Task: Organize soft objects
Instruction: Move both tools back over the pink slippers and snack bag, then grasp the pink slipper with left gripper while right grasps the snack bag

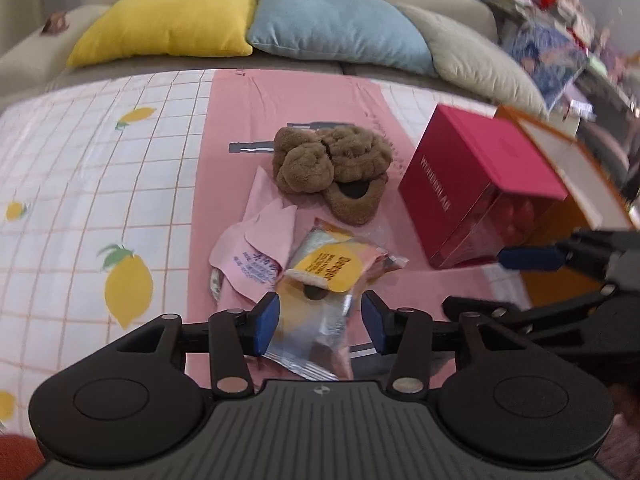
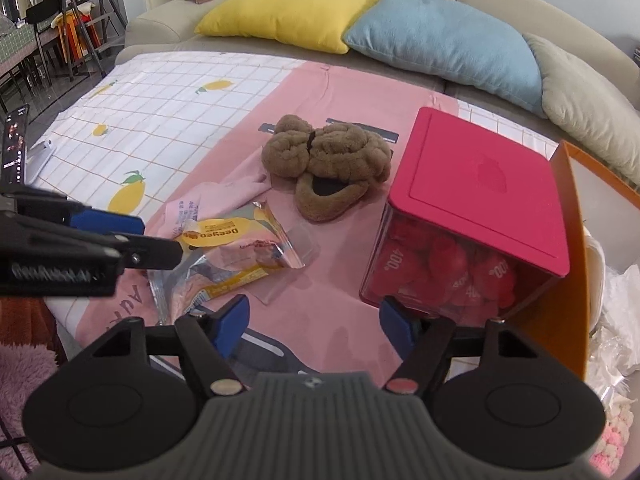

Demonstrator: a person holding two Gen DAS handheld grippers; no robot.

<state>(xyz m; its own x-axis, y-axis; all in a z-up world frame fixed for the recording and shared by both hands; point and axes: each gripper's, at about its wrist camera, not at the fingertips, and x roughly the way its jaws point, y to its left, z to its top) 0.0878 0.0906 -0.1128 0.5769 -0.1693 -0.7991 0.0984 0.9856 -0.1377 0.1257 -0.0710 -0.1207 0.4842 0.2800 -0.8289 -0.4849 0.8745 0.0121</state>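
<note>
A shiny snack packet [image 1: 320, 280] with a yellow label lies on the pink and lemon-print sheet [image 1: 100, 160]. My left gripper [image 1: 322, 322] is open, its blue pads on either side of the packet's near end, not closed on it. The packet also shows in the right wrist view [image 2: 236, 256], with the left gripper's finger [image 2: 108, 222] beside it. A brown fuzzy plush slipper pair [image 1: 332, 168] lies behind the packet, also in the right wrist view [image 2: 328, 164]. A pink cloth pouch [image 1: 256, 248] lies under the packet. My right gripper [image 2: 316, 322] is open and empty above the sheet.
A red box [image 2: 476, 216] with a clear side full of red items stands on the right, leaning on an orange box [image 2: 568, 264]. Yellow [image 2: 296, 8], blue [image 2: 444, 40] and beige [image 2: 588, 108] cushions line the sofa back. Cluttered shelves are on the far right [image 1: 560, 20].
</note>
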